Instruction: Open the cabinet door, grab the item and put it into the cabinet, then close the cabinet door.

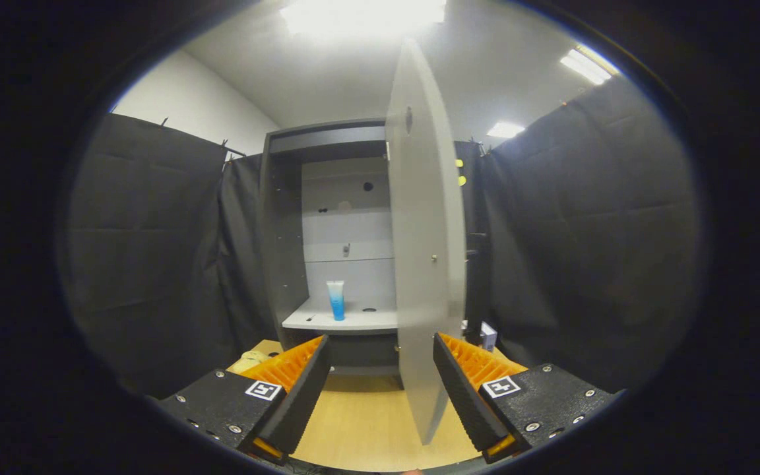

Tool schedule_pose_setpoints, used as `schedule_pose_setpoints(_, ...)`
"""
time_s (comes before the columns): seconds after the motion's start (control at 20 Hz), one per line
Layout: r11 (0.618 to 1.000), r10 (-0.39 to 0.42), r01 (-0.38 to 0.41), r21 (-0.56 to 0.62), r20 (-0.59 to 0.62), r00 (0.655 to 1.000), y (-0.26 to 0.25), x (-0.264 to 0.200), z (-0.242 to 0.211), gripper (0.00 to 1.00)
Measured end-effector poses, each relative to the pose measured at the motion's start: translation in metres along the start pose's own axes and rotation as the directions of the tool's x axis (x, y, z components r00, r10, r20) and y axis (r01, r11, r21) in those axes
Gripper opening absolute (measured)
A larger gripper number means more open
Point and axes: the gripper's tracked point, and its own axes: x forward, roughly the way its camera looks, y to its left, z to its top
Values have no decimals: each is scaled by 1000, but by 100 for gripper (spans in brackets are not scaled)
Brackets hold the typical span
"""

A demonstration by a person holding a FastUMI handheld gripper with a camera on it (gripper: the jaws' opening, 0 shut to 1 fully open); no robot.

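A grey cabinet [287, 218] stands ahead on a wooden table, its door [423, 251] swung wide toward me and seen almost edge-on. The door's lower edge hangs between my fingertips, closer to the right finger [462, 389], and I cannot tell whether it touches it. On the white shelf [317, 322] inside stands a blue and white tube [336, 300], upright, well beyond the fingers. My gripper [380, 386] is open, with nothing pressed between its fingers.
The wooden tabletop [360, 422] runs from under the fingers to the cabinet's foot. A yellowish object [248, 361] lies left of the cabinet base, and a small white box [487, 335] sits right of the door. Black cloth walls close in both sides.
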Motion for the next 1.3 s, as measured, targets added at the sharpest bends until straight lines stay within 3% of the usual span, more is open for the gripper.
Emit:
schedule_pose_setpoints(0.25, 988, -152, 152, 23, 12, 988, -81, -20, 2, 94)
schedule_pose_setpoints(0.65, 923, -379, 382, -38, 57, 923, -162, 13, 15, 94)
schedule_pose_setpoints(0.85, 912, -406, 407, -42, 47, 913, -162, 37, 12, 94)
schedule_pose_setpoints(1.3, 926, -376, 377, -29, 32, 926, -141, 54, 8, 91)
